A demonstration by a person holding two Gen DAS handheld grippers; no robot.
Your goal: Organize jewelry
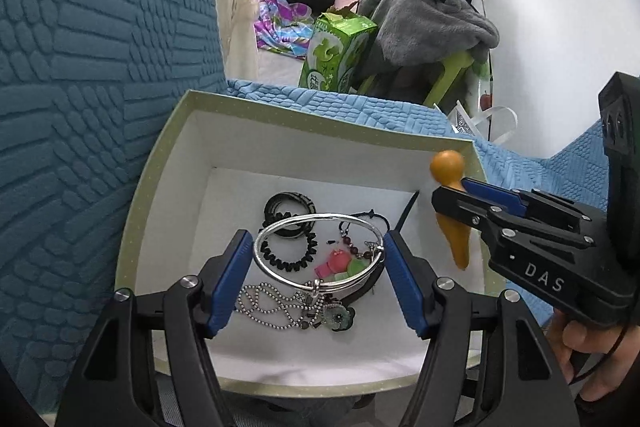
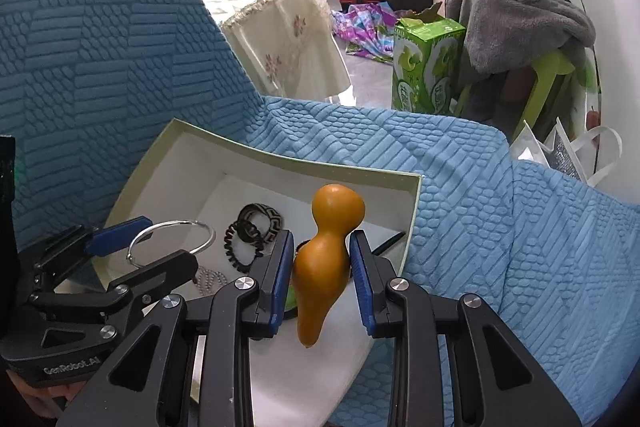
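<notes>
A green-rimmed box (image 1: 280,119) with a white inside lies on a blue textured cover. My left gripper (image 1: 318,263) hangs over it, shut on a silver bangle (image 1: 320,215) that spans its two blue pads. Below the bangle lie a black coiled hair tie (image 1: 288,261), a patterned band (image 1: 290,205), a ball chain (image 1: 268,307) and a pink and green charm (image 1: 332,265). At the box's right wall my right gripper (image 2: 320,241) is shut on an orange gourd-shaped piece (image 2: 324,259), held upright with its round head up. The right wrist view also shows the left gripper (image 2: 170,243), bangle (image 2: 180,223) and box (image 2: 280,157).
A black stick (image 1: 408,213) leans in the box's far right corner. The blue cover (image 2: 500,227) rises into a backrest (image 1: 100,67) on the left. Beyond stand a green carton (image 1: 340,55), a grey clothes pile (image 1: 432,19) and a cloth-draped stand (image 2: 288,43). A hand (image 1: 580,347) holds the right gripper.
</notes>
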